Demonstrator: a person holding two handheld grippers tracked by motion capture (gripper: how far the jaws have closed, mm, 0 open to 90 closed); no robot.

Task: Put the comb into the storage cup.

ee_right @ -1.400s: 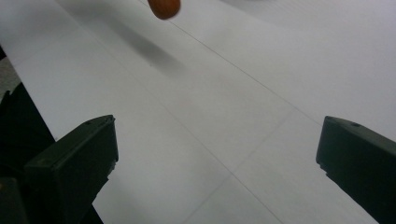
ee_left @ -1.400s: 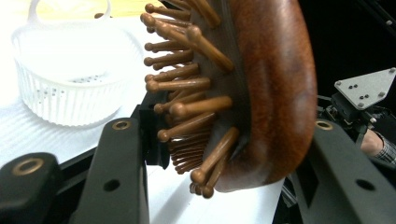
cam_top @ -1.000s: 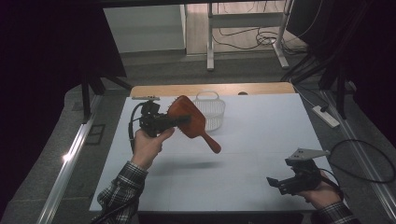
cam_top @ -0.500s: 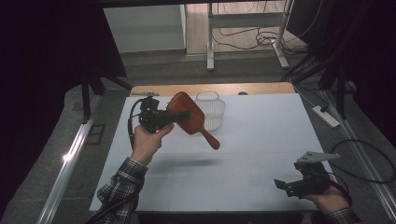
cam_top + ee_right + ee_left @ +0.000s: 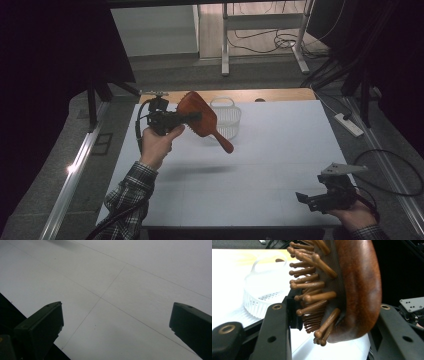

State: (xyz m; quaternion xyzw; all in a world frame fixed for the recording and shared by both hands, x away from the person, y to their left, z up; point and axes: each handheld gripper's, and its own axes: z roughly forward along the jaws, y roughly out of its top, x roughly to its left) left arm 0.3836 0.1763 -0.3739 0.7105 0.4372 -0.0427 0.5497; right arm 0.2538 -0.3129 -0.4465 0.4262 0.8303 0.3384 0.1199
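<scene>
The table is largely bare across its middle and near half. A basket stands near the far edge. The left gripper is held above the far left part of the table, its jaws clamped on the head of a brush, bristles against one jaw and the wooden back against the other. The handle slopes down toward the table's middle, in front of the basket. The right gripper is kept by the near right edge, jaws wide apart with nothing between them.
</scene>
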